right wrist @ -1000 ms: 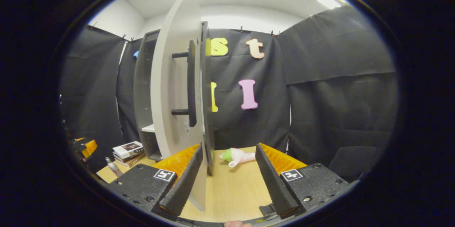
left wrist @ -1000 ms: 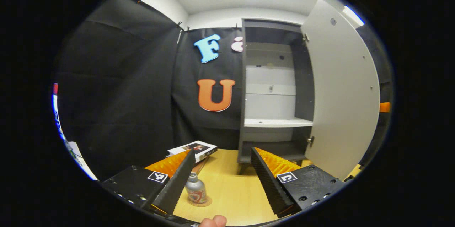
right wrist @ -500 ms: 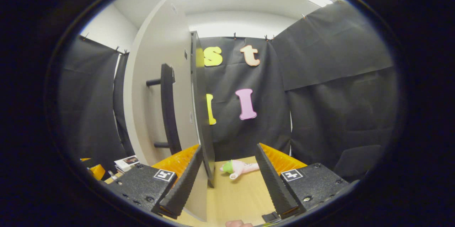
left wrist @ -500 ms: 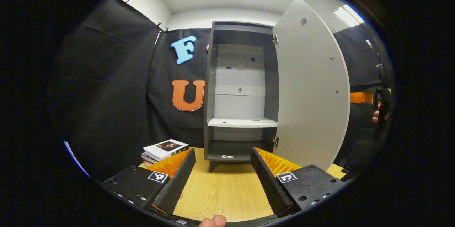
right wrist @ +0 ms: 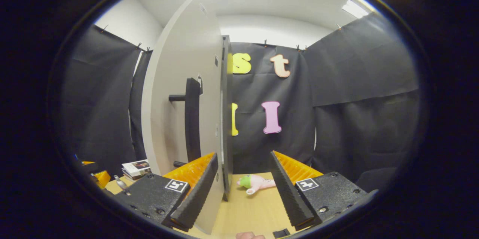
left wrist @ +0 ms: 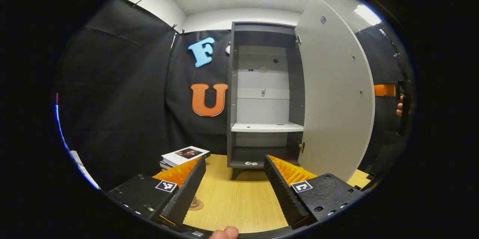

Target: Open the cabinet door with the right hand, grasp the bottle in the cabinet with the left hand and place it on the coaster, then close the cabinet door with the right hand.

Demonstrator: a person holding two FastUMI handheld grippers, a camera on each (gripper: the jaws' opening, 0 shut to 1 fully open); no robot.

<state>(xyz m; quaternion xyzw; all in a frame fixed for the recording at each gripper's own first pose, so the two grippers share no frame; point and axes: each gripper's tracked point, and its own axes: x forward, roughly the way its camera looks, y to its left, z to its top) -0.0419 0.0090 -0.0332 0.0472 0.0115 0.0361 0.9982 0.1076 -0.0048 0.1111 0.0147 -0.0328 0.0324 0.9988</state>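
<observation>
In the left gripper view the grey cabinet stands with its door swung wide to the right and its white shelf bare. My left gripper is open and holds nothing, low over the wooden table. The patterned coaster peeks out beside its left finger. In the right gripper view the small silver bottle stands upright at the far left by the books. My right gripper is open, and the door's free edge stands between its fingers, close to the left one. The dark bar handle lies left of that edge.
A stack of books lies left of the cabinet on the wooden table. A pink and green soft toy lies on the table beyond the door. A hand with the other gripper shows at the far right behind the door.
The left gripper has swung from the bottle on the coaster to face the cabinet; the bottle is now hidden behind its left finger. The right gripper has shifted beside the door's edge.
</observation>
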